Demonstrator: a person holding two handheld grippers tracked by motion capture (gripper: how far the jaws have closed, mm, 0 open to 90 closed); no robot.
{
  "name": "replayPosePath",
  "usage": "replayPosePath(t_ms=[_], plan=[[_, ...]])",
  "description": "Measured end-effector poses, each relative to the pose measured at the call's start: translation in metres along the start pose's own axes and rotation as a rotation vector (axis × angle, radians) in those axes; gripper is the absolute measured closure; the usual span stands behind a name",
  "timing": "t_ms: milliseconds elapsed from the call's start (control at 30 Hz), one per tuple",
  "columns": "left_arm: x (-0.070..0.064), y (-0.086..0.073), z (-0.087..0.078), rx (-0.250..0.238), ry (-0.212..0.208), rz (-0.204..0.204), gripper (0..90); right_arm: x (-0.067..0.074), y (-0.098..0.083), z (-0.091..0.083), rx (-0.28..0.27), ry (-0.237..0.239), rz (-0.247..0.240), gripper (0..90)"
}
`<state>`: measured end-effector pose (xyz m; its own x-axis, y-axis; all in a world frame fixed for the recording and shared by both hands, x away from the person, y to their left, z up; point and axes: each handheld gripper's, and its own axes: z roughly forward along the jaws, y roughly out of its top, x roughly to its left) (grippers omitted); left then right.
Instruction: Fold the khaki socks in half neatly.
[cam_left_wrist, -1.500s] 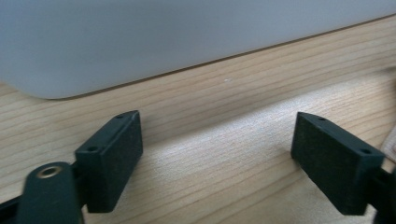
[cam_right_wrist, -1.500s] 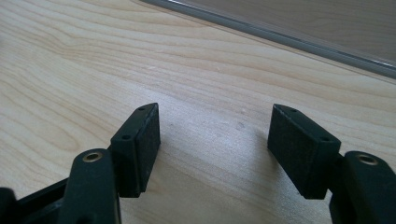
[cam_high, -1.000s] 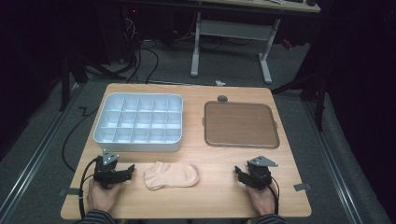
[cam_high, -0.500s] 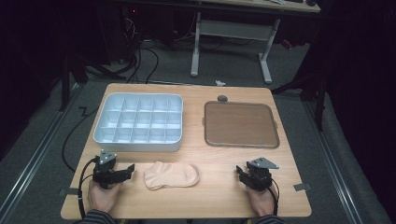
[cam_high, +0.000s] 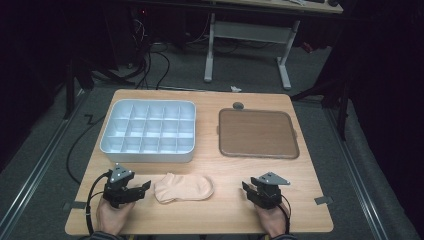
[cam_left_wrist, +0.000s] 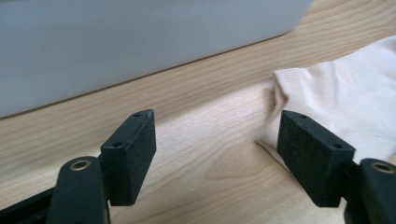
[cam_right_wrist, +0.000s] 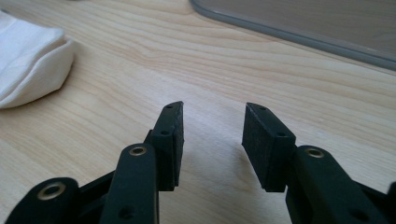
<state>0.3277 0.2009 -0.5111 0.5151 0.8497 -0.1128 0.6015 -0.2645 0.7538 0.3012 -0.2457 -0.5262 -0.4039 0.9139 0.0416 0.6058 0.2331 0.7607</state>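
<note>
Left gripper (cam_high: 145, 186) sits just beside the sock's (cam_high: 183, 187) left end, jaws gaping but just been closing a bit, bare wood between them; in its own view the sock (cam_left_wrist: 345, 98) runs off the right edge and one jaw covers its corner. The sock lies flat on the table (cam_high: 220, 210) in front of the divided white tray (cam_high: 148, 132). Right gripper (cam_high: 248, 188) is well apart from it, jaws apart with nothing between, also been narrowing, and the brown tray (cam_right_wrist: 299, 23) is cut off up top.

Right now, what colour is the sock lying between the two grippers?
Pale peach sock, plain; clearest in the high view.
</note>
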Motion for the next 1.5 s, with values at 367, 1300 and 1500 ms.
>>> replayPosePath(t_ms=[367, 1300, 1500], plan=[[-0.016, 0.002, 0.008, 0.028, -0.113, -0.008, 32.8, 0.026, 0.013, 0.000, -0.018, 0.060, -0.050, 61.8], [-0.038, 0.000, 0.028, 0.055, -0.065, -0.013, 36.5, 0.082, 0.036, 0.028, -0.003, 0.179, -0.102, 59.4], [-0.039, -0.002, 0.030, 0.061, -0.062, -0.007, 38.7, 0.085, 0.035, 0.037, 0.018, 0.169, -0.089, 59.1]])
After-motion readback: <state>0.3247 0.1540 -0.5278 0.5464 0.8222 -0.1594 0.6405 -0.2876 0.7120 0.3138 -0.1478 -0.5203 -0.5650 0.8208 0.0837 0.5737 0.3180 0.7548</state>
